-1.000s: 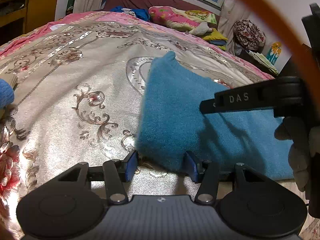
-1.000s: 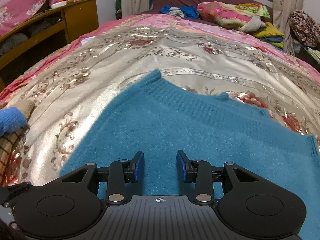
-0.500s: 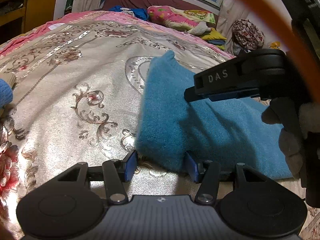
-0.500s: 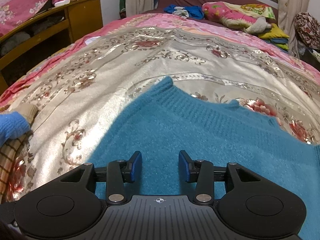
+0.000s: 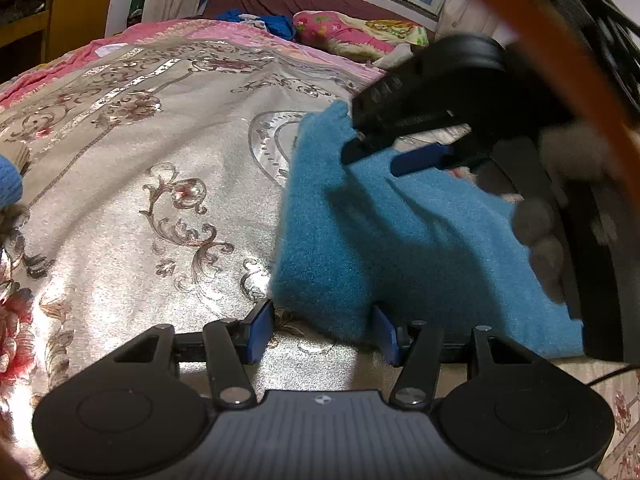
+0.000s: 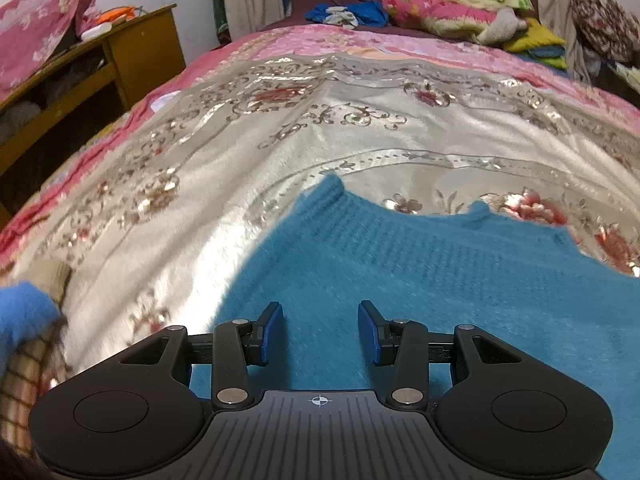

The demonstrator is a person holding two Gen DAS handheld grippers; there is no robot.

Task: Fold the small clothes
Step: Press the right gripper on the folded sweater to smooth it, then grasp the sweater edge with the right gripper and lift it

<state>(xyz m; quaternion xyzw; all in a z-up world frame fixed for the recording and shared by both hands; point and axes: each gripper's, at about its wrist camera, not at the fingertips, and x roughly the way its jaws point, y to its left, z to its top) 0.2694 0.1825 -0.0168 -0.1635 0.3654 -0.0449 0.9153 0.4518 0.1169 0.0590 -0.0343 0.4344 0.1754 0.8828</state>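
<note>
Sweater: we see the blue sweater [image 6: 460, 292] lying on the bed [image 6: 360, 136], folded edge toward the left.
Left gripper [image 5: 323, 330]: our fingers stand apart around the sweater's near corner, pads not pressing.
Right gripper [image 6: 320, 330]: our fingers have just been opening, part-open above the knit, nothing between them.
Hand [image 5: 560, 216]: gloved, holding the right gripper's handle.
</note>
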